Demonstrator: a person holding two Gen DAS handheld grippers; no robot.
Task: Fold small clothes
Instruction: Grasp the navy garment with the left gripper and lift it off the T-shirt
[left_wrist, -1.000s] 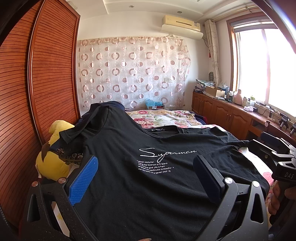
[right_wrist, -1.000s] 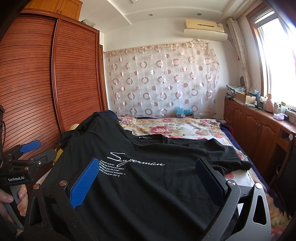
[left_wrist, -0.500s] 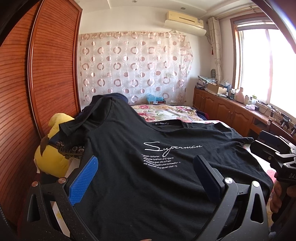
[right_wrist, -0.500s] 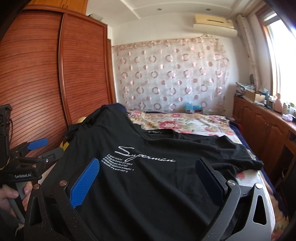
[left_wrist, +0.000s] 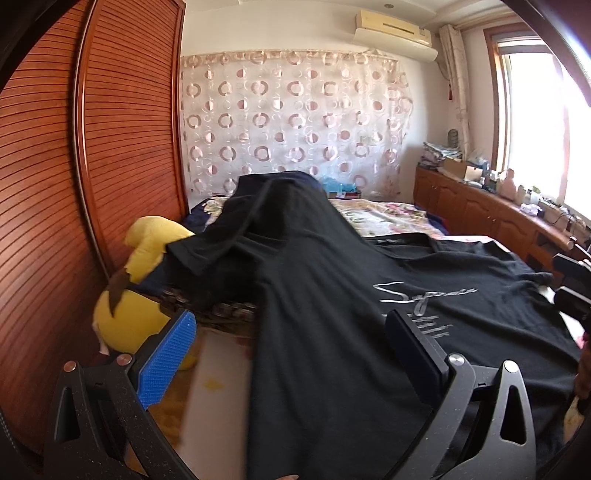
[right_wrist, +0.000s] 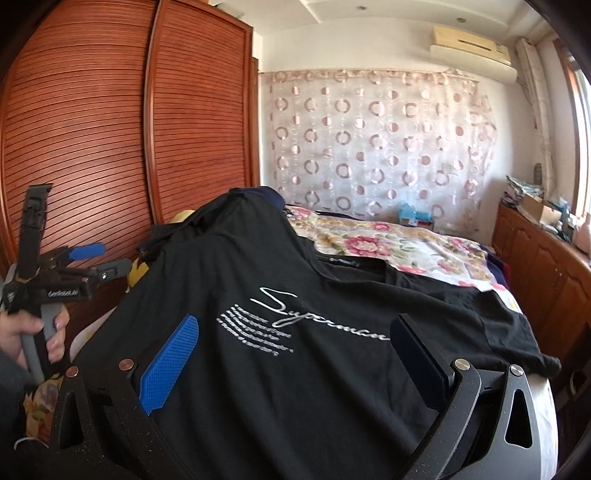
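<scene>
A black T-shirt (left_wrist: 332, 314) with white "Superman" lettering (right_wrist: 317, 314) lies spread face up on the bed, its left sleeve (left_wrist: 207, 247) draped over a yellow plush toy. It also shows in the right wrist view (right_wrist: 295, 369). My left gripper (left_wrist: 291, 332) is open above the shirt's lower left edge, its left blue pad (left_wrist: 166, 362) over bare bed. My right gripper (right_wrist: 295, 339) is open above the shirt's lower middle. Neither holds anything. The left gripper also shows at the left of the right wrist view (right_wrist: 92, 262).
A yellow plush toy (left_wrist: 129, 310) lies at the bed's left side against the wooden wardrobe doors (left_wrist: 122, 147). A floral bedspread (right_wrist: 388, 247) covers the far bed. A low wooden cabinet (left_wrist: 480, 214) with clutter runs under the window on the right.
Both grippers have swung left. The left view now shows the shirt's left edge, the plush toy and bare bed. Both stay open; the shirt has not moved.
</scene>
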